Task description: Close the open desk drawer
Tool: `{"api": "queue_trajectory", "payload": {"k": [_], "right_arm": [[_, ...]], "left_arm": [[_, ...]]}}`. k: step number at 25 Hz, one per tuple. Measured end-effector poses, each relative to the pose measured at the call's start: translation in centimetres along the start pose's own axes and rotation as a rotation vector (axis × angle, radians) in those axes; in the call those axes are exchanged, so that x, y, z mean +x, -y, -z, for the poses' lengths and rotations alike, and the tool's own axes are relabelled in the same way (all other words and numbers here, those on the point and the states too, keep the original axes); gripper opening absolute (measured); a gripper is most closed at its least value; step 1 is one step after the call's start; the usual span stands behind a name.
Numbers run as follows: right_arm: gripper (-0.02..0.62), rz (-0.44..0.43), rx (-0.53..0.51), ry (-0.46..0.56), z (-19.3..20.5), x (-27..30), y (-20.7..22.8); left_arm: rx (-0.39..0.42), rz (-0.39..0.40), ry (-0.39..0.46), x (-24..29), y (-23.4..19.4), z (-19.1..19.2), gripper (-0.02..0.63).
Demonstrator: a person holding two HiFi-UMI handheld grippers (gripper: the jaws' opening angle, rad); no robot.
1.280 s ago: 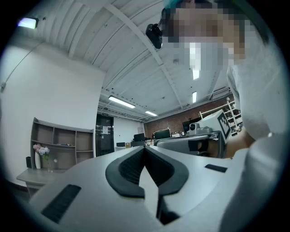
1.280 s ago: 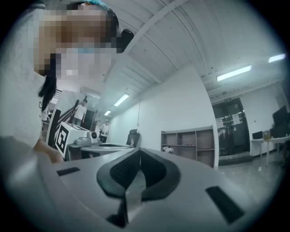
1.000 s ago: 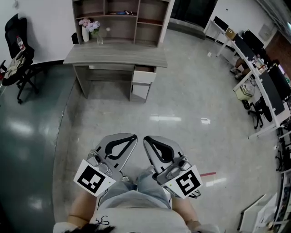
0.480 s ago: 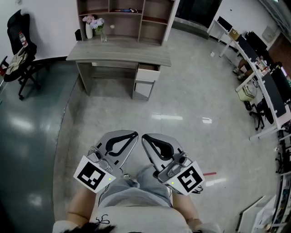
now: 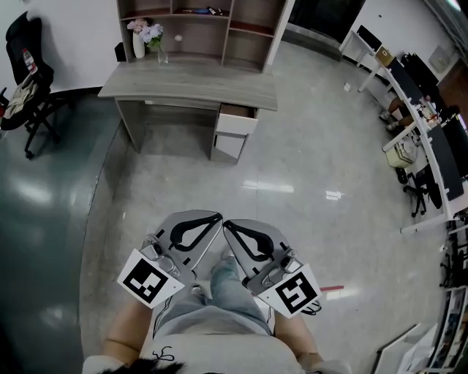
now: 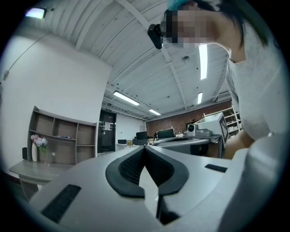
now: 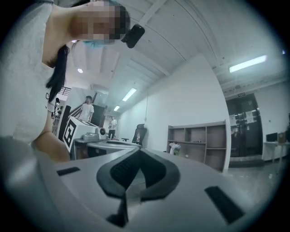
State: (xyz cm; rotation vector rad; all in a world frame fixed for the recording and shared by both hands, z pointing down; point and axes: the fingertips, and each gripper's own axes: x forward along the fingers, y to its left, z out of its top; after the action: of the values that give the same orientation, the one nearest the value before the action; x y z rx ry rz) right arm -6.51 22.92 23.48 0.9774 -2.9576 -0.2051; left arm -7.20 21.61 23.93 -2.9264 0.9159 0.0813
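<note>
A grey wooden desk (image 5: 190,82) stands at the top of the head view. Its top drawer (image 5: 237,121), white-fronted, is pulled out under the right end. Both grippers are far from it, held close to the person's waist above the floor. My left gripper (image 5: 216,216) is shut with nothing in it, its tips pointing up-right. My right gripper (image 5: 227,225) is shut and empty too, tips almost meeting the left's. In the left gripper view the jaws (image 6: 145,147) are pressed together; the right gripper view shows the same (image 7: 139,151).
An open shelf unit (image 5: 205,22) stands behind the desk, and a vase of flowers (image 5: 139,40) is on its left end. A black office chair (image 5: 25,69) is at far left. White desks with monitors (image 5: 431,139) line the right. People stand far off (image 7: 87,109).
The desk has shifted a little in view as the person walks; a leg has swung forward between the grippers. The right gripper has drifted slightly left. Both stay shut.
</note>
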Motion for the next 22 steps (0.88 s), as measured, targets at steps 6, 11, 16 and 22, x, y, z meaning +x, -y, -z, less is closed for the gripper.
{"api": "queue_trajectory", "payload": {"k": [6, 11, 16, 22], "right_arm": [[0.008, -0.013, 0.019, 0.025, 0.3, 2.1, 8.4], [0.009, -0.026, 0.021, 0.034, 0.9, 3.4, 15.1], [0.009, -0.026, 0.048, 0.038, 2.2, 3.9, 20.5], [0.009, -0.034, 0.064, 0.076, 2.7, 4.7, 24.3]], "left_arm": [[0.009, -0.048, -0.027, 6.3, -5.0, 0.5, 0.006], [0.003, -0.082, -0.015, 11.8, -8.6, 0.6, 0.006], [0.016, -0.096, -0.024, 16.4, -10.6, 1.2, 0.006], [0.038, -0.11, -0.069, 19.1, -11.7, 2.0, 0.006]]}}
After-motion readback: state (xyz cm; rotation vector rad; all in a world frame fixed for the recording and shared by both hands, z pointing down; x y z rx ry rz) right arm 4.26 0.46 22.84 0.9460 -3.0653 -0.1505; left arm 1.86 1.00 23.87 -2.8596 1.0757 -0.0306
